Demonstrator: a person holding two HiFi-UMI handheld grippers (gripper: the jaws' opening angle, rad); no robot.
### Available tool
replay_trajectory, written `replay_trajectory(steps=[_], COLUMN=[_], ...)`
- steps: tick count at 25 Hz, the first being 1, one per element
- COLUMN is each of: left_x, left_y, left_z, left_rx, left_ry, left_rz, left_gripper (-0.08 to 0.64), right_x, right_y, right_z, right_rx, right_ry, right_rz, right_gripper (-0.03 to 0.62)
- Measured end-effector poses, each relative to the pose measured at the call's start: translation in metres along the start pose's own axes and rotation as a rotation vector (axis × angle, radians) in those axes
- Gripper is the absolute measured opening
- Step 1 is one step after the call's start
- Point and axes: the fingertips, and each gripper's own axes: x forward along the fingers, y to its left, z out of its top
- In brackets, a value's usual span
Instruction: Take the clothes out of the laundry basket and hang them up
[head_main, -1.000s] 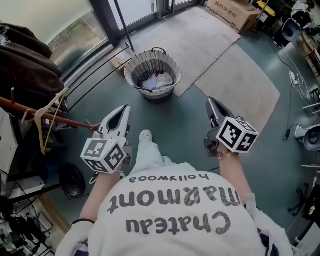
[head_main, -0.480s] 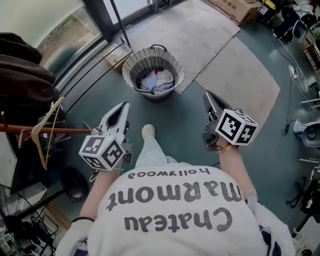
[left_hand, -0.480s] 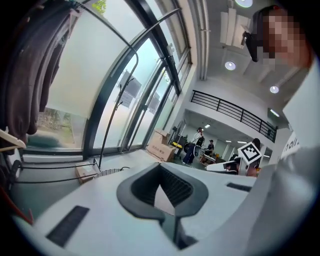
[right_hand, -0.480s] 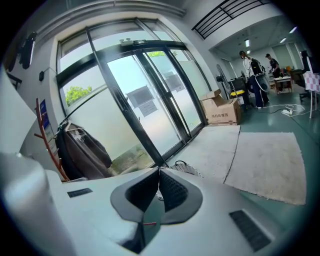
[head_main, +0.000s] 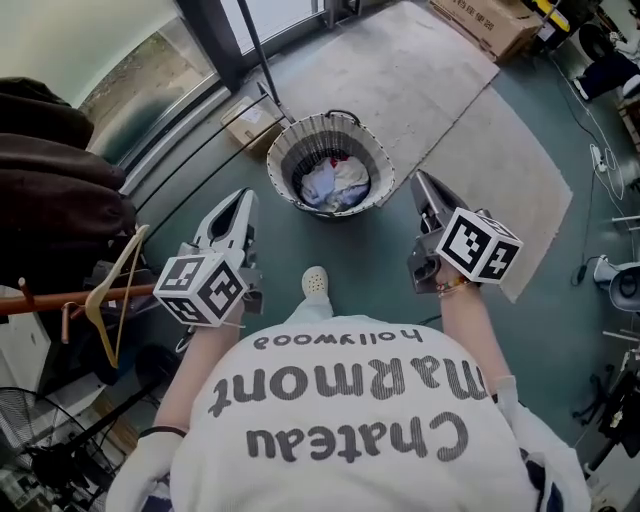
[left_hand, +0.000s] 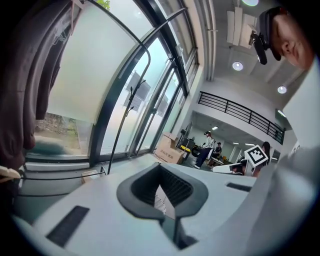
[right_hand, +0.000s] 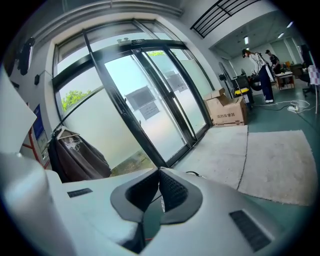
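both left gripper (head_main: 237, 215) and right gripper (head_main: 427, 197) jaws closed, empty, above the laundry basket (head_main: 290, 150)

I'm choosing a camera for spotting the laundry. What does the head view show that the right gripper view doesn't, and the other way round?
Only the head view: the clothes lying in the laundry basket, the left gripper and the person's shoe. Only the right gripper view: people standing far across the room, and a close look at the right gripper, its jaws together with nothing between them. Both: the dark garments hanging by the window, the cardboard box and the pale floor mats.
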Motion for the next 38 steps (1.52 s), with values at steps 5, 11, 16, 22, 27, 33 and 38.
replay_trajectory(steps=[5, 11, 16, 22, 27, 33, 38], left_x=[0.021, 0.043, 0.064, 0.091, 0.113, 0.149, 0.180], left_y=[0.028, 0.053, 0.061, 0.058, 0.061, 0.060, 0.049], left_z=[0.026, 0.046, 0.035, 0.029, 0.036, 0.047, 0.047], left_rx=[0.035, 0.024, 0.014, 0.009, -0.005, -0.011, -0.025], left_ry=[-0.007, -0.032, 0.021, 0.040, 0.041, 0.034, 0.018], left_rz=[-0.021, -0.051, -0.075, -0.091, -0.052, -0.011, -0.018], left_gripper=[0.008, 0.008, 0.008, 0.008, 0.008, 0.008, 0.008], right_x=[0.033, 0.064, 0.076, 0.099, 0.129, 0.167, 0.193], right_y=[0.013, 0.022, 0.012, -0.004, -0.014, -0.018, -0.035], right_z=[0.019, 0.028, 0.023, 0.023, 0.033, 0.059, 0.075], right_rx=[0.007, -0.004, 0.010, 0.017, 0.019, -0.008, -0.009], right_ry=[-0.023, -0.028, 0.008, 0.049, 0.089, 0.132, 0.163], right_rz=[-0.005, -0.018, -0.050, -0.060, -0.032, 0.032, 0.086], right_gripper=[0.029, 0.029, 0.029, 0.029, 0.029, 0.029, 0.029])
